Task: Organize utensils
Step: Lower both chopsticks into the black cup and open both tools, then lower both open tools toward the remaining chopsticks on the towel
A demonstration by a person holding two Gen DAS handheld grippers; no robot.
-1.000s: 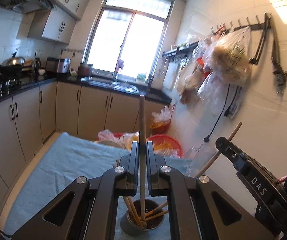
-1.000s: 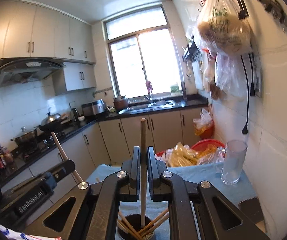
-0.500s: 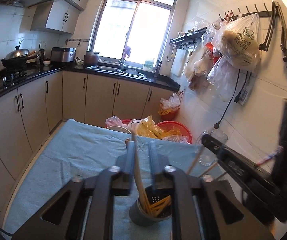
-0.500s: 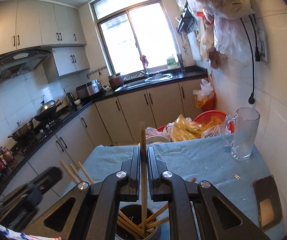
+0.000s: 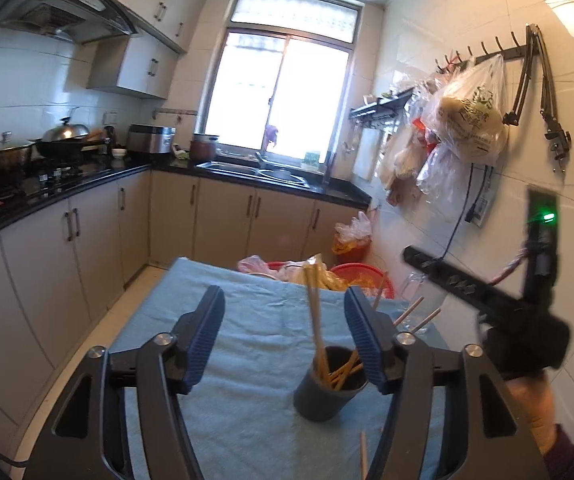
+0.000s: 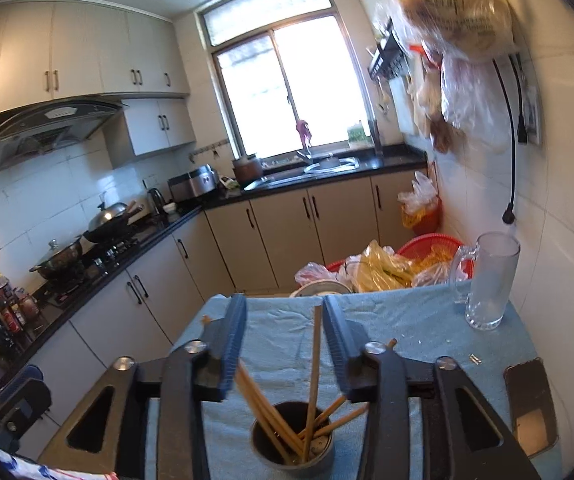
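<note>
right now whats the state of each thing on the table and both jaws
left gripper: jaws opening, pads clear of the chopsticks
right gripper: jaws opening, one chopstick between them, not pinched
chopstick holder: upright, holding chopsticks
loose chopstick: lying on the cloth
glass mug: upright, empty
phone: flat, screen dark

Your left gripper (image 5: 283,328) points forward and a little downward, its jaws opening, the blue ribbed pads (image 5: 206,340) well apart and pressing on nothing. Your right gripper (image 6: 285,340) is tipped down much the same way, its jaws also opening, though they stand narrower than the left pair; its pads (image 6: 234,344) touch nothing either. In the left wrist view the right gripper appears from the side at the right edge, somewhat blurred, with your right hand (image 5: 535,412) wrapped around its handle and a dark sleeve cuff (image 5: 563,446) at the wrist.
</note>
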